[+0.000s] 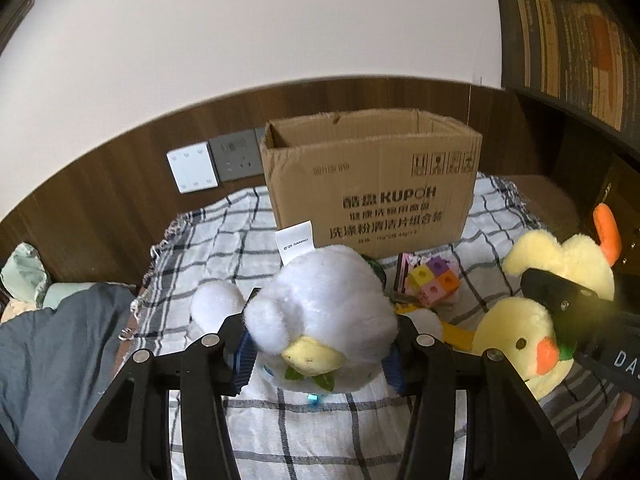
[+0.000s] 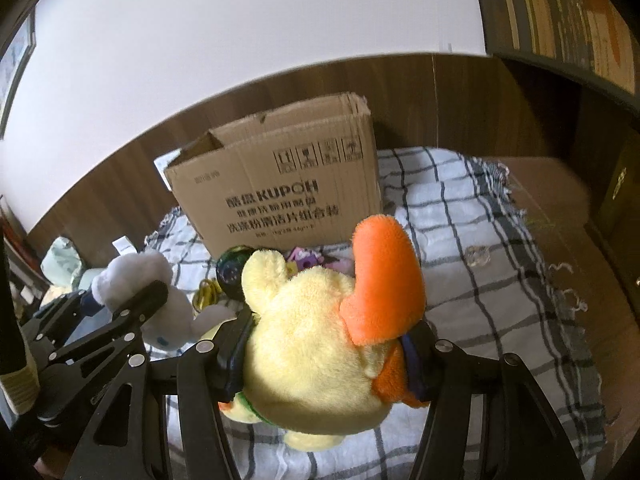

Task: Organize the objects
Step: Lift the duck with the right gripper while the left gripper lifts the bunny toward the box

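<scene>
My left gripper is shut on a white plush toy with a yellow foot and a white tag, held above the checked cloth. My right gripper is shut on a yellow plush duck with orange feet; it also shows in the left wrist view. The white plush also shows at the left of the right wrist view. An open cardboard box stands upright at the back of the cloth, also in the right wrist view.
A block of coloured cubes and a pink packet lie before the box. A dark round object and yellow cord lie near it. Grey bedding is at the left. Wall sockets sit behind; a brown surface lies right.
</scene>
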`<action>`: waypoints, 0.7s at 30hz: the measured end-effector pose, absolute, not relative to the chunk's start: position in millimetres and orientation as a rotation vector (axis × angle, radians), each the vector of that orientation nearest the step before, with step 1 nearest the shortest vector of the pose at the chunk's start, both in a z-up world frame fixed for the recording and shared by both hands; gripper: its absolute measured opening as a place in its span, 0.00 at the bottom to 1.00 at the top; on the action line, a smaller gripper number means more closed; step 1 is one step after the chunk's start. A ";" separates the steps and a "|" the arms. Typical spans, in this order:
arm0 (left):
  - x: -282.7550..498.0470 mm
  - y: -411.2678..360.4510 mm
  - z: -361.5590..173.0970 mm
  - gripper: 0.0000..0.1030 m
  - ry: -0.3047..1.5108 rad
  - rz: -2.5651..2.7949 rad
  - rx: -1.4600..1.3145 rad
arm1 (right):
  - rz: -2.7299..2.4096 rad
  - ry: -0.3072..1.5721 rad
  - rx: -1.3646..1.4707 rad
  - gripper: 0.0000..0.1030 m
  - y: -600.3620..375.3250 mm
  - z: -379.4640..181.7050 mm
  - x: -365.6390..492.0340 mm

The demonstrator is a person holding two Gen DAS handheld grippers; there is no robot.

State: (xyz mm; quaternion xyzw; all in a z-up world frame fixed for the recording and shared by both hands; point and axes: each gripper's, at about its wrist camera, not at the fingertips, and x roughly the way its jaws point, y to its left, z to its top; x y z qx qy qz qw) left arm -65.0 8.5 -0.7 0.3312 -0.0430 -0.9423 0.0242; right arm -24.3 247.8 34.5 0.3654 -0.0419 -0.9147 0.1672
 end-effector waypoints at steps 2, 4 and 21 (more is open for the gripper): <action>-63.3 6.7 5.1 0.49 -0.131 -2.918 0.998 | -2.619 -0.112 1.009 0.58 248.0 41.9 -22.4; -62.3 4.9 10.6 0.49 -0.125 -2.920 0.978 | -2.631 -0.108 0.982 0.58 248.1 48.8 -21.8; -65.1 -3.3 58.5 0.49 -0.137 -2.932 0.771 | -2.716 -0.070 0.778 0.58 238.5 99.3 -29.1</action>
